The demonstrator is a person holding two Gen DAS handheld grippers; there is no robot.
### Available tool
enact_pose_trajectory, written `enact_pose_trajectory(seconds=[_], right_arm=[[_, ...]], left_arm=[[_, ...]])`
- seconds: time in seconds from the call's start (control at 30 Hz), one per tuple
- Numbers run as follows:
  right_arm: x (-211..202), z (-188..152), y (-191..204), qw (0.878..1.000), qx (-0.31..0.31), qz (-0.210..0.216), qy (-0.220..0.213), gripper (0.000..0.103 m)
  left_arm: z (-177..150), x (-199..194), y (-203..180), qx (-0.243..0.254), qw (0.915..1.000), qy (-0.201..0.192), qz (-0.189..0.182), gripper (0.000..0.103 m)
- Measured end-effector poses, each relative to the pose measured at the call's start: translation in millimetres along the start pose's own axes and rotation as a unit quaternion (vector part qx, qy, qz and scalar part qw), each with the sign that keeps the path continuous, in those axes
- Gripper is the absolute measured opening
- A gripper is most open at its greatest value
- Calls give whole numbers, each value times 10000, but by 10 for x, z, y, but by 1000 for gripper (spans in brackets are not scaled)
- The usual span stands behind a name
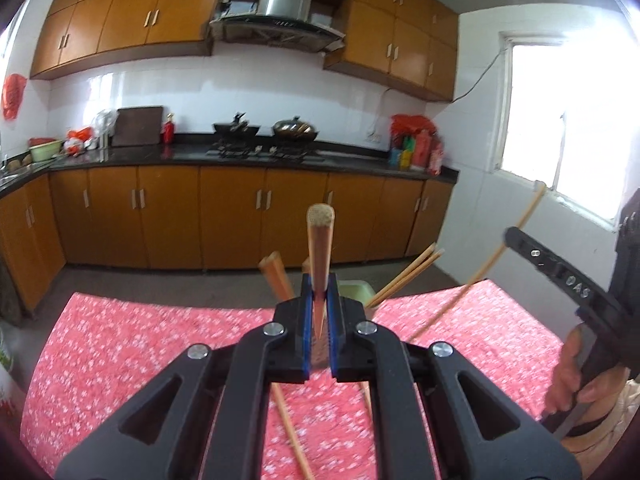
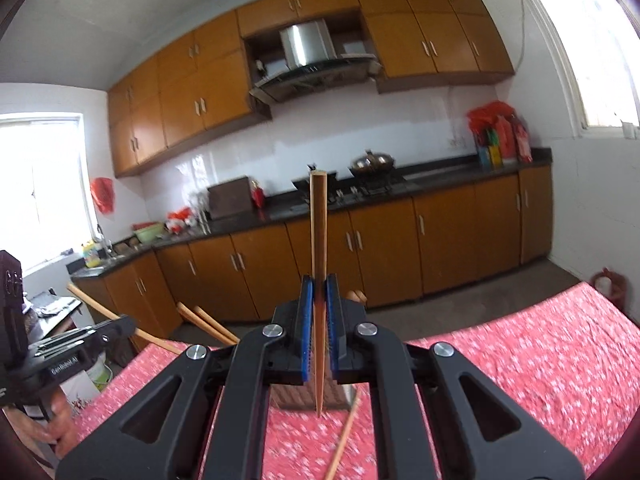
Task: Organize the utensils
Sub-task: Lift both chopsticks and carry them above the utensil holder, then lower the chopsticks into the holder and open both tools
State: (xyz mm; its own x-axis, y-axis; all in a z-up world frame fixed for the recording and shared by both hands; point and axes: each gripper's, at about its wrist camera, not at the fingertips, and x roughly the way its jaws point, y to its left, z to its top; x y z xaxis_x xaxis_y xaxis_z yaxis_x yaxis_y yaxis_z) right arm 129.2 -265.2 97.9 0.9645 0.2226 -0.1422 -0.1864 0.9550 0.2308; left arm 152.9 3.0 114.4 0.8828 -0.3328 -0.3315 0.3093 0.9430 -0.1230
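Chopsticks are the working item: one is clamped in each gripper. Left gripper [image 1: 319,312] is closed on a chopstick [image 1: 320,248] whose long axis runs forward and upward out of the jaws, blunt end away from the camera. Right gripper [image 2: 319,312] is likewise closed on a second chopstick [image 2: 319,240], upright between its blue pads [image 2: 307,320], pointed tip hanging below the jaws.

Green holder [image 1: 354,290] sits on the table just beyond and slightly right of the left gripper, with several chopsticks already leaning out of it [image 1: 408,276]. Judged from this, insertion requires each held stick to be carried over the holder; the left hand appears nearer to it. Loose chopsticks [image 1: 290,436] lie on the cloth below the grippers.

Surface: table under a red floral cloth [image 1: 160,352]. Room: kitchen with orange-brown cabinets [image 1: 168,208], dark countertop, hob with woks, range hood, bright window [image 1: 568,120]
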Motion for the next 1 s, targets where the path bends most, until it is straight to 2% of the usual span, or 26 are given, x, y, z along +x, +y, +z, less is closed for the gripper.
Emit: enact_pose_trajectory(seconds=[0.23, 0.43, 0.57, 0.73, 1.0], right_arm=[[120, 212, 190, 9988, -176, 53, -464, 7], [341, 277, 218, 9965, -272, -120, -786, 7], [551, 190, 174, 9974, -205, -176, -671, 7], [802, 20, 113, 9990, -149, -255, -322, 7], [939, -102, 63, 9995, -31, -300, 69, 8]], left_arm=[[347, 102, -232, 236, 9989, -407, 48, 8], [402, 392, -234, 311, 9992, -163, 189, 8], [393, 584, -203, 340, 9992, 33, 213, 8], [375, 841, -156, 401, 9985, 276, 263, 8], [288, 1143, -6, 234, 9977, 566, 287, 8]])
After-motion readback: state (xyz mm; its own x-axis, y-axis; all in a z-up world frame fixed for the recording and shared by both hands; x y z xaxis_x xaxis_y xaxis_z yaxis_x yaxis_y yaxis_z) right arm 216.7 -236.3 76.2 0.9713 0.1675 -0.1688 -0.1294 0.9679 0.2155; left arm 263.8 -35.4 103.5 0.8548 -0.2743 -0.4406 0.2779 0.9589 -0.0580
